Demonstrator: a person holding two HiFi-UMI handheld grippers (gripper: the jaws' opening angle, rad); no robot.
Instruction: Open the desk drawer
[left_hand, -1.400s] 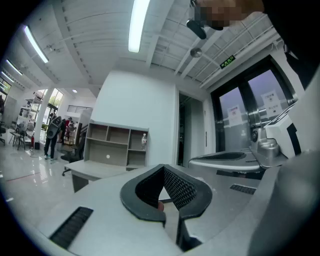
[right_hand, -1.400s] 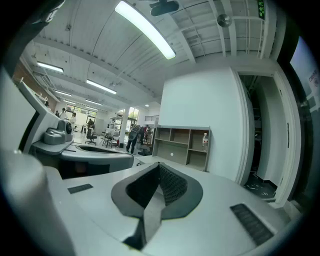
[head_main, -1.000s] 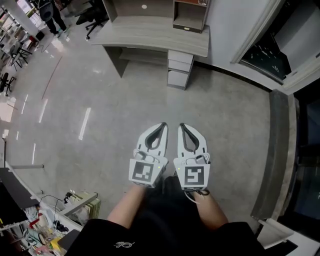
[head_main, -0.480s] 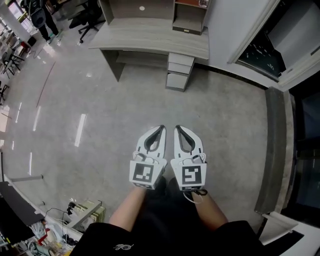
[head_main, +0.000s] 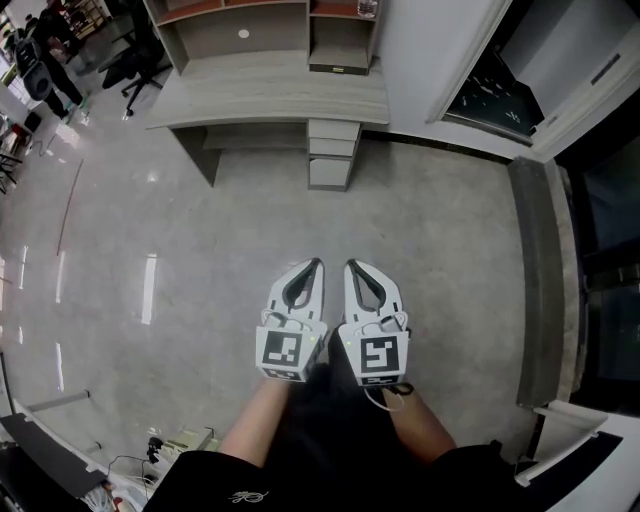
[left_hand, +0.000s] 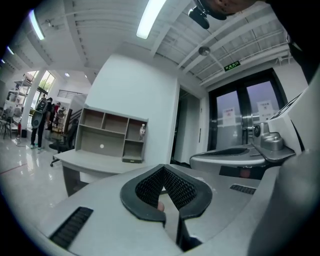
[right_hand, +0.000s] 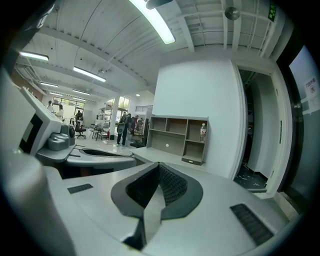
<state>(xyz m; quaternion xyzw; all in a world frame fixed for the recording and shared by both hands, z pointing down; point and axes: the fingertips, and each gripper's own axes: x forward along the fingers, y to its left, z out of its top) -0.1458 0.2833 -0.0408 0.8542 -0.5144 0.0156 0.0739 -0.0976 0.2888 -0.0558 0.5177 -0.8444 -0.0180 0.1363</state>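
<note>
My left tongs (head_main: 317, 264) and right tongs (head_main: 350, 265), both shut tight on nothing, point side by side at the pale grey drawer stack (head_main: 332, 150), well ahead under the right end of the light grey wood-grain desk (head_main: 270, 100), equally far from each.

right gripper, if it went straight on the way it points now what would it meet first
Only grey floor lies ahead of the right gripper; first in line looks like the light grey wooden desk, near its three-drawer stack, though depth is unclear.
</note>
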